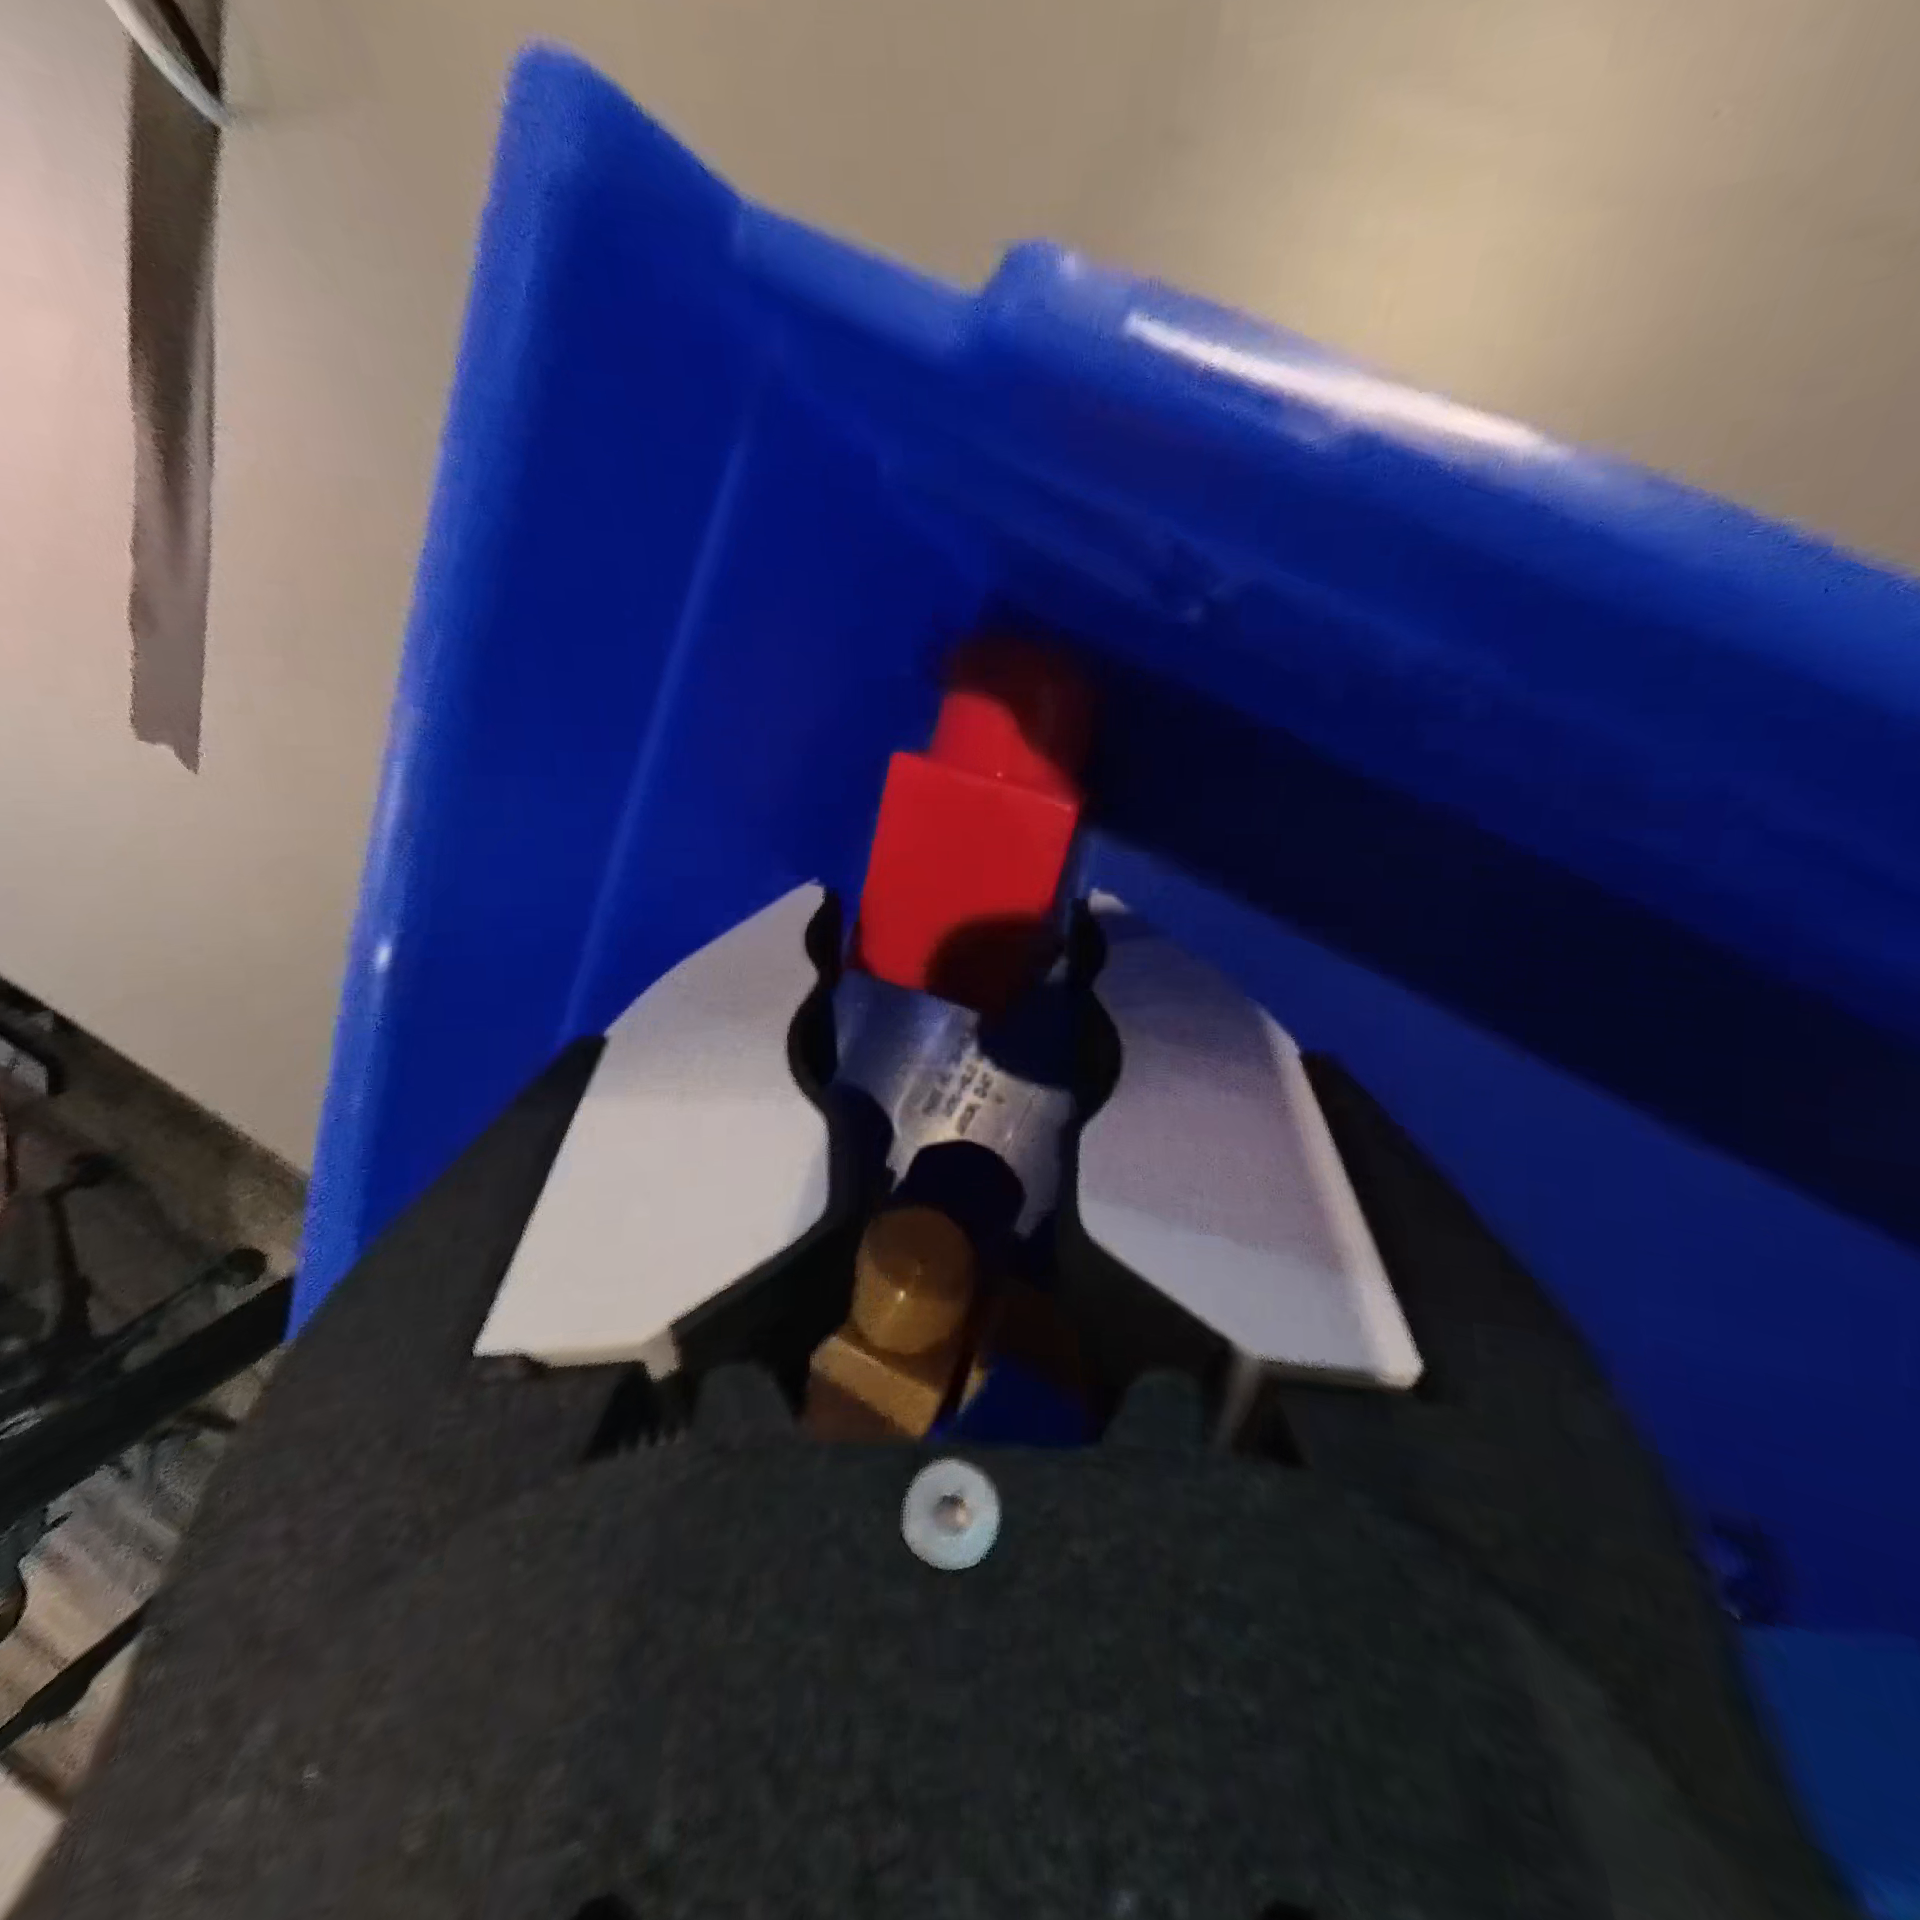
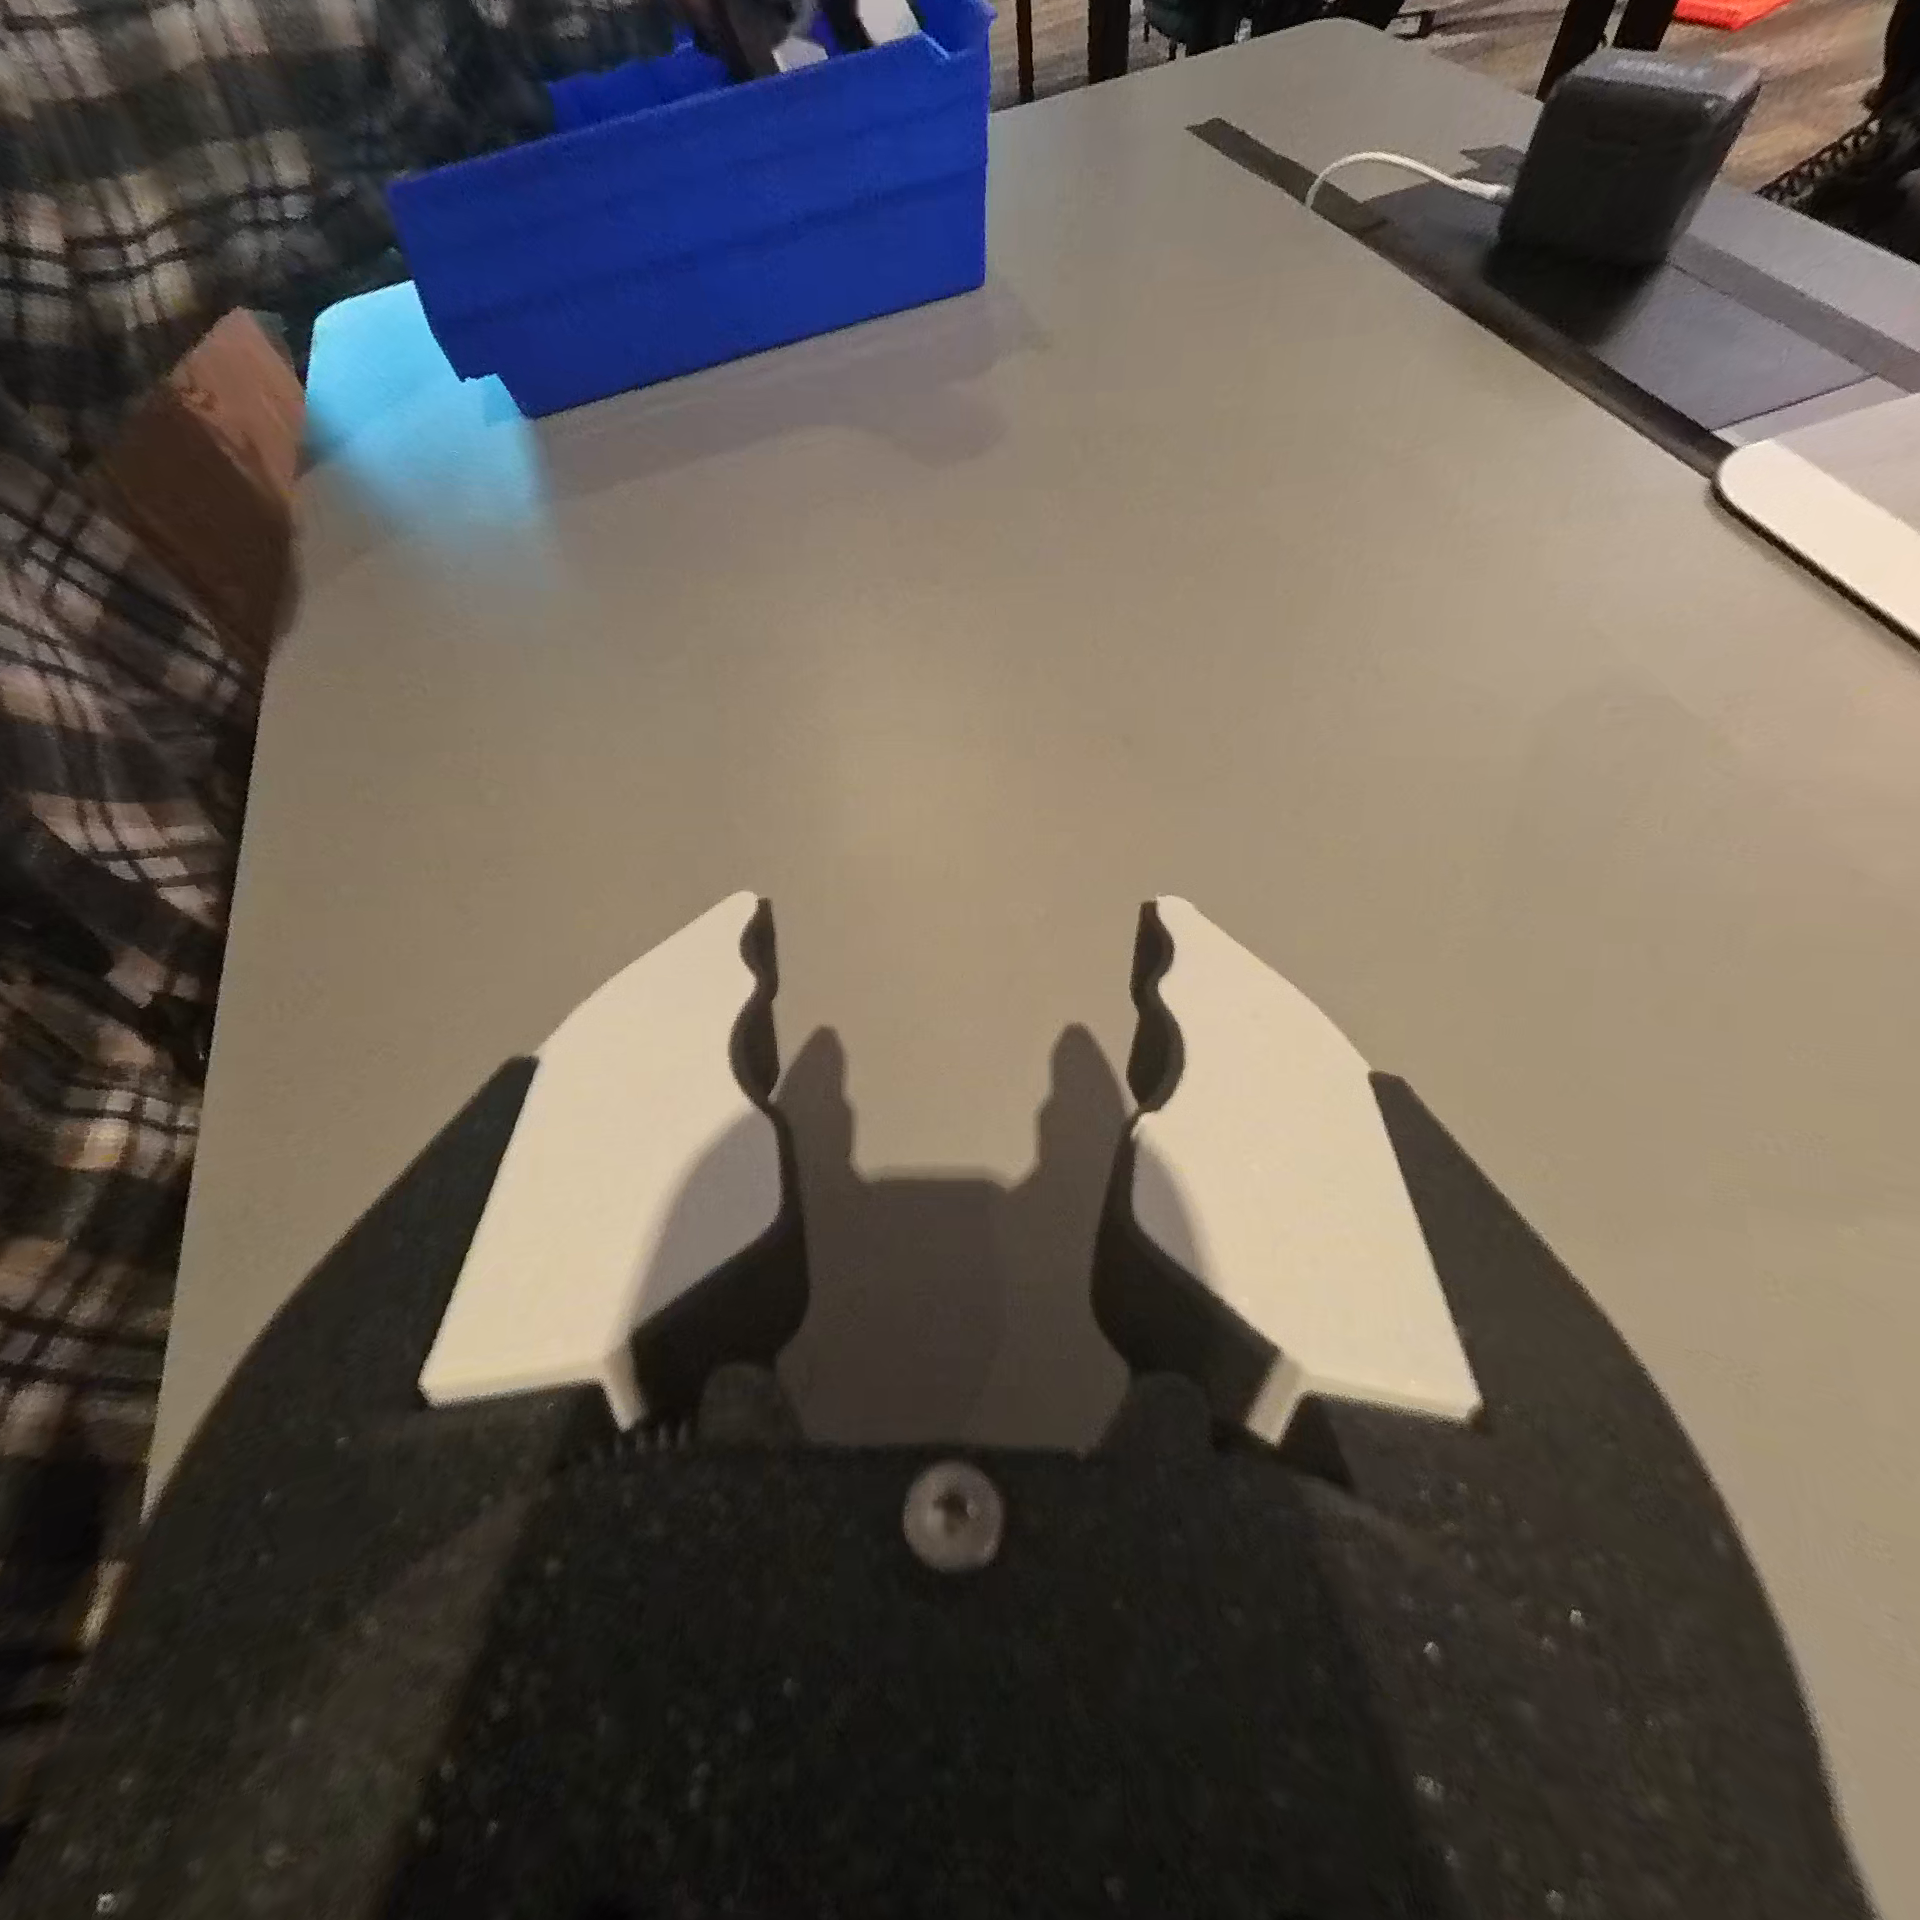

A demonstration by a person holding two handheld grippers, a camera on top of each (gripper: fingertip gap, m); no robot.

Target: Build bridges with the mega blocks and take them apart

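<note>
In the left wrist view my left gripper (image 1: 951, 935) reaches down into a blue plastic bin (image 1: 665, 582), near its corner. Its fingers are closed in on a shiny blue block (image 1: 951, 1081). A red block (image 1: 971, 842) sits just past the fingertips against the bin corner. A gold-brown block (image 1: 899, 1340) shows low between the finger bases. In the right wrist view my right gripper (image 2: 956, 920) is open and empty, hovering over the bare grey table (image 2: 1039, 644). The blue bin (image 2: 707, 239) stands at the table's far left.
A black boxy device (image 2: 1626, 156) with a white cable (image 2: 1392, 171) stands on a dark mat at the far right. A white flat slab (image 2: 1829, 530) lies at the right edge. A person's plaid sleeve (image 2: 114, 727) runs along the left edge. A light-blue sheet (image 2: 416, 416) lies beside the bin. Left tips to right tips: about 50 cm.
</note>
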